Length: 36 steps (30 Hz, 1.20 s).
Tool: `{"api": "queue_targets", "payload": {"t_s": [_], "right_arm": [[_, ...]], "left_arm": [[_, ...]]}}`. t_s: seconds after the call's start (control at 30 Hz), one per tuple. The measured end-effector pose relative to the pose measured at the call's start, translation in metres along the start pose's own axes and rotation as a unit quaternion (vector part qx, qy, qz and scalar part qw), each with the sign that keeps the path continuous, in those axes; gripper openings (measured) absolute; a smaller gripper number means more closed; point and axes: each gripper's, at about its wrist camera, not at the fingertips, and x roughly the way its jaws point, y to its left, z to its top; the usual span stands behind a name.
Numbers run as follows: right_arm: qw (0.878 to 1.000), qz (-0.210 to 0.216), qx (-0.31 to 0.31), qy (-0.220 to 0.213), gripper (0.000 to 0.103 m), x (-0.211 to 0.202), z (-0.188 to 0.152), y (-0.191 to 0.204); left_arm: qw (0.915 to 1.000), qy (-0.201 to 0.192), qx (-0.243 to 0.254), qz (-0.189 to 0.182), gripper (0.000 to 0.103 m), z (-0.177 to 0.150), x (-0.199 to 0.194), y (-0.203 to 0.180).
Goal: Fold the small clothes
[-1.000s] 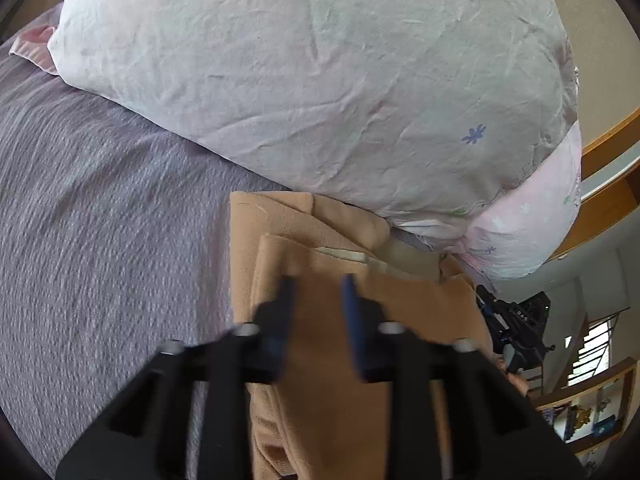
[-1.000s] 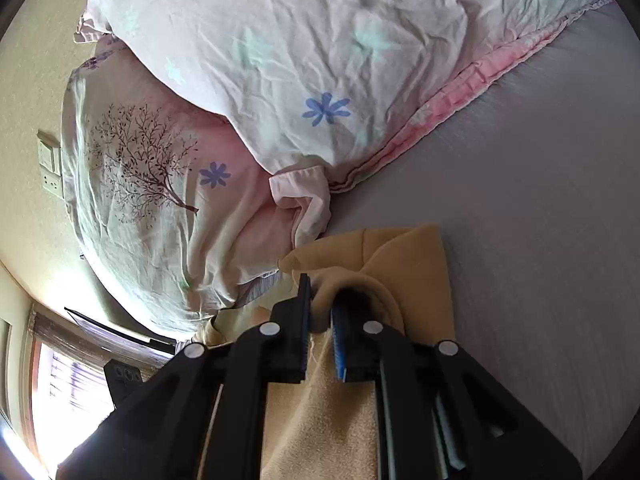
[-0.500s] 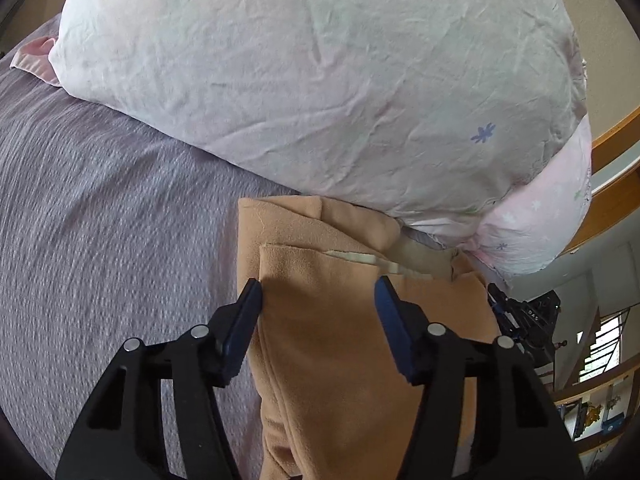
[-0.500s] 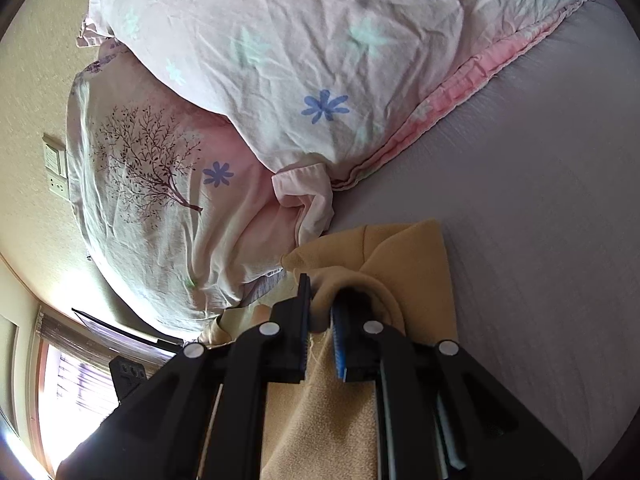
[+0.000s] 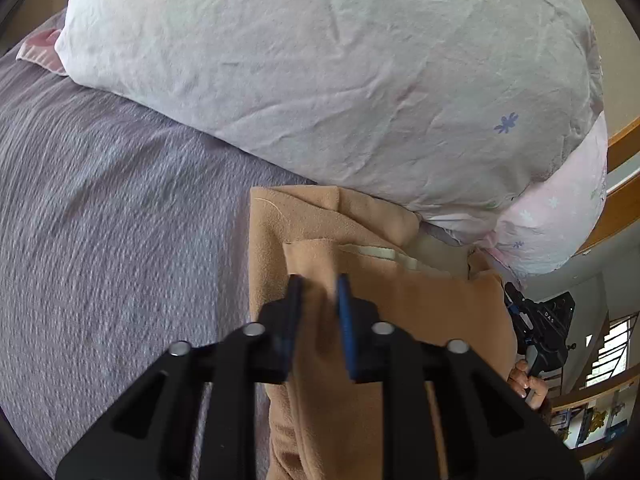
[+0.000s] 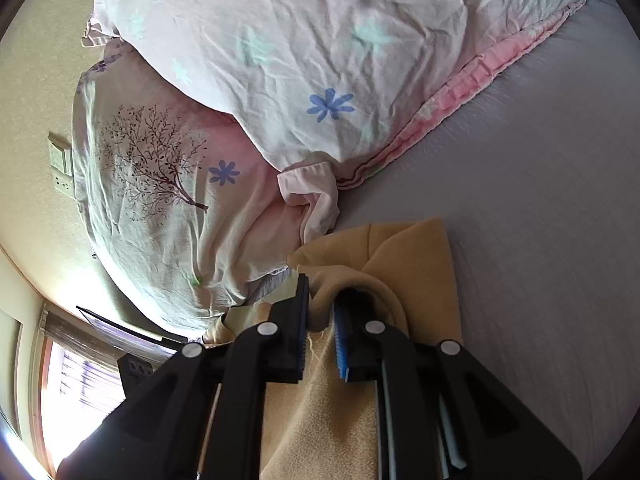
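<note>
Pinching the tan fleece garment [image 5: 420, 320] below the floral pillow [image 5: 340, 80], both the left gripper [image 5: 319, 292] and right gripper [image 6: 320, 296] are clamped on it.

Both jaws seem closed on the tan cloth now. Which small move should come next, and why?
Probably lift both grippers together a little. The left gripper and right gripper each pinch an edge of the tan garment, which lies against the pillow on the bed sheet, so raising frees it for folding.

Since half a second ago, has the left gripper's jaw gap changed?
Yes. The left gripper has closed from wide open onto the tan garment, pinching its folded edge below the pillow.
</note>
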Motion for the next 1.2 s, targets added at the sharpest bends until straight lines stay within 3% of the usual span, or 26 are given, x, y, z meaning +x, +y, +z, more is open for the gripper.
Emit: {"api": "queue_targets", "payload": {"t_s": [0.1,0.33,0.47,0.53,0.6,0.67,0.7,0.77,0.83,0.93,1.0,1.07,1.13,1.2], "right_arm": [[1.000,-0.001,-0.017,-0.007,0.007,-0.002,-0.001,0.007],[0.997,0.005,-0.047,-0.065,0.005,-0.023,0.014,0.039],[0.997,-0.060,-0.027,-0.051,0.006,-0.005,0.025,0.030],[0.995,-0.102,-0.007,-0.008,0.012,0.016,0.026,0.018],[0.995,-0.102,0.000,-0.001,0.016,0.018,0.027,0.015],[0.994,-0.106,-0.005,-0.036,0.051,-0.001,0.030,0.021],[0.993,-0.102,-0.012,-0.063,0.077,-0.015,0.030,0.026],[0.993,-0.077,-0.030,-0.079,0.081,-0.032,0.026,0.036],[0.997,-0.034,-0.049,-0.048,0.081,-0.037,0.016,0.047],[0.998,0.001,-0.062,0.026,0.081,-0.023,-0.003,0.052],[0.997,-0.023,-0.057,0.056,0.081,-0.008,-0.013,0.048],[0.997,-0.033,-0.046,0.054,0.078,-0.003,-0.015,0.039],[0.998,-0.044,-0.028,0.045,0.079,-0.013,-0.015,0.042],[0.997,-0.056,-0.050,0.026,0.091,-0.032,-0.021,0.053]], "left_arm": [[0.9999,-0.010,-0.004,-0.001,0.007,-0.001,-0.002,0.001],[0.9964,-0.080,0.026,0.007,0.006,0.017,-0.020,-0.022],[0.9968,-0.065,0.017,0.043,0.007,0.030,0.005,-0.019],[0.9968,-0.063,0.006,0.050,0.007,0.027,0.011,-0.014],[0.9974,-0.062,-0.008,0.035,0.008,0.026,0.010,-0.007],[0.9958,-0.081,-0.032,0.027,0.024,0.027,-0.004,0.004],[0.9929,-0.105,-0.046,0.031,0.028,0.028,-0.018,0.012],[0.9889,-0.135,-0.055,0.029,0.044,0.026,-0.040,0.020],[0.9905,-0.133,-0.035,0.007,0.044,0.018,-0.055,0.017],[0.9952,-0.093,0.011,-0.030,0.044,-0.011,-0.055,0.002],[0.9969,-0.062,0.022,-0.043,0.044,-0.028,-0.045,-0.002],[0.9991,-0.031,0.028,-0.012,0.044,-0.039,-0.028,0.001],[0.9985,-0.044,0.032,-0.005,0.044,-0.043,-0.034,0.004],[0.9986,-0.051,0.015,-0.008,0.044,-0.048,-0.048,0.010]]}}
